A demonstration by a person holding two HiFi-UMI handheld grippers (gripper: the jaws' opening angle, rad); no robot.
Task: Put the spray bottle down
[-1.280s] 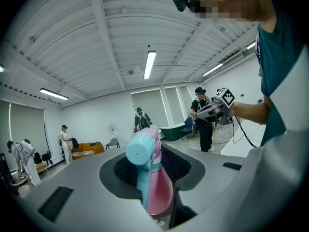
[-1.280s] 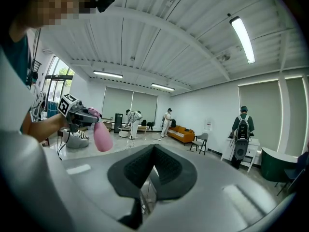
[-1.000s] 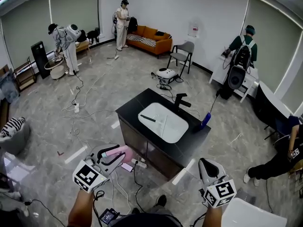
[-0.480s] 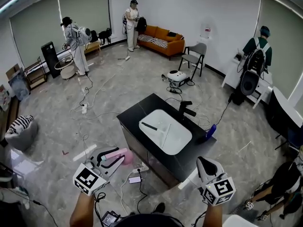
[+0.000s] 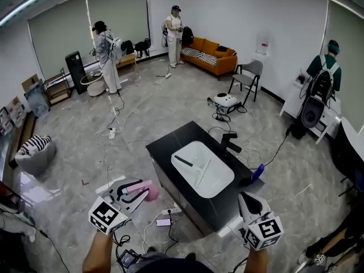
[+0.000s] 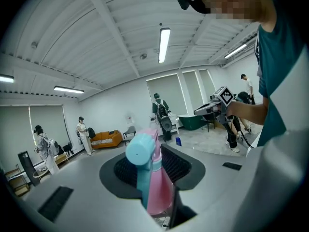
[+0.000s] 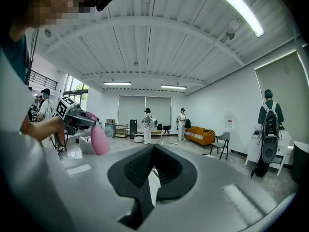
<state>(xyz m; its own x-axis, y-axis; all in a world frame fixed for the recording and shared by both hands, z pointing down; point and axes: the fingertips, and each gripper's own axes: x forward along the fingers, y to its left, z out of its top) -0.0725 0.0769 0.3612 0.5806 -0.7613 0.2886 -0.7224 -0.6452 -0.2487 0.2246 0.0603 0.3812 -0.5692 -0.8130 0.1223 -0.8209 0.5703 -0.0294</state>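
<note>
A pink spray bottle (image 5: pixel 149 190) with a light blue head is held level in my left gripper (image 5: pixel 139 189), which is shut on it, low at the left of the head view and above the floor. In the left gripper view the spray bottle (image 6: pixel 155 182) fills the gap between the jaws of the left gripper (image 6: pixel 153 168), its blue head toward the camera. My right gripper (image 5: pixel 245 201) hangs at the near corner of the black counter (image 5: pixel 162 147), shut and holding nothing. The right gripper (image 7: pixel 153 159) view shows the pink spray bottle (image 7: pixel 99 140) off to the left.
The counter holds a white sink basin (image 5: pixel 202 168), a black faucet (image 5: pixel 228 142) and a blue bottle (image 5: pixel 259 171) at its right edge. Cables and a power strip (image 5: pixel 168 212) lie on the floor. Several people, an orange sofa (image 5: pixel 215 57) and a chair (image 5: pixel 249 75) stand farther off.
The room has slid to the right in the head view and the counter sits a little lower and closer. Both grippers keep their places in the view, the bottle still held.
</note>
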